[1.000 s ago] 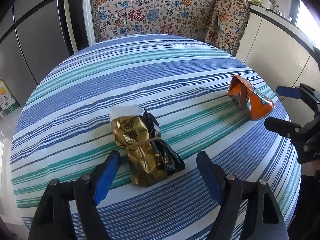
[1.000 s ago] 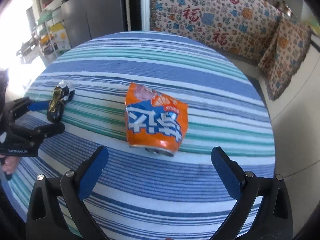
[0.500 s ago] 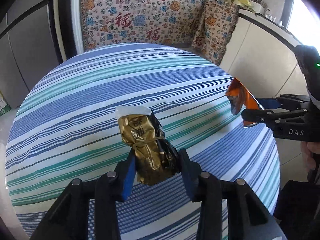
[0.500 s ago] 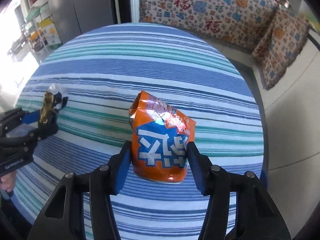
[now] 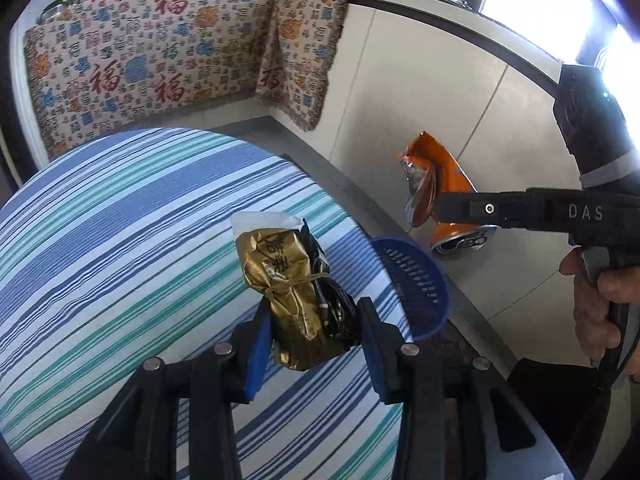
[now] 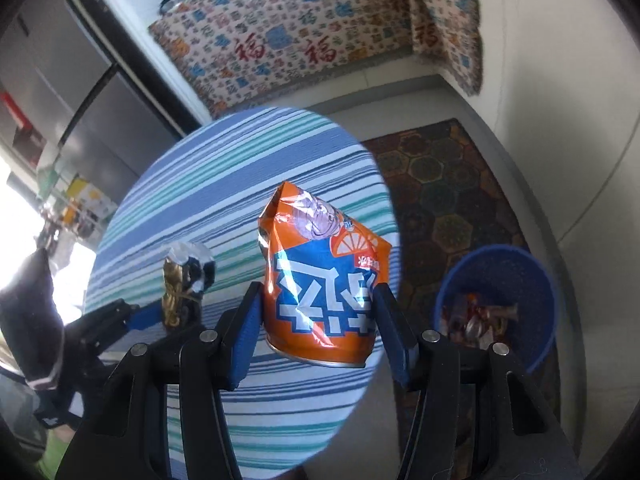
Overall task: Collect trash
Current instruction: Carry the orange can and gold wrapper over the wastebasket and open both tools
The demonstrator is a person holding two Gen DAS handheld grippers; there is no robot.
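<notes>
Left gripper [image 5: 312, 338] part-closed, blue pads clamping a crinkled gold-and-black foil packet [image 5: 294, 296], lifted above the striped tablecloth [image 5: 120, 240]. Right gripper [image 6: 318, 332] likewise pinching a crumpled glossy orange snack bag [image 6: 320, 280], raised left of the blue mesh bin [image 6: 540, 344] on the floor.

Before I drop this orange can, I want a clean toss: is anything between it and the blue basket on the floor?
Nothing visible: the orange can hangs clear, with only bare floor and rug before the open-topped blue basket.

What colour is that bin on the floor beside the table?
Blue. The bin shows best in the right wrist view, with some trash already inside.
</notes>
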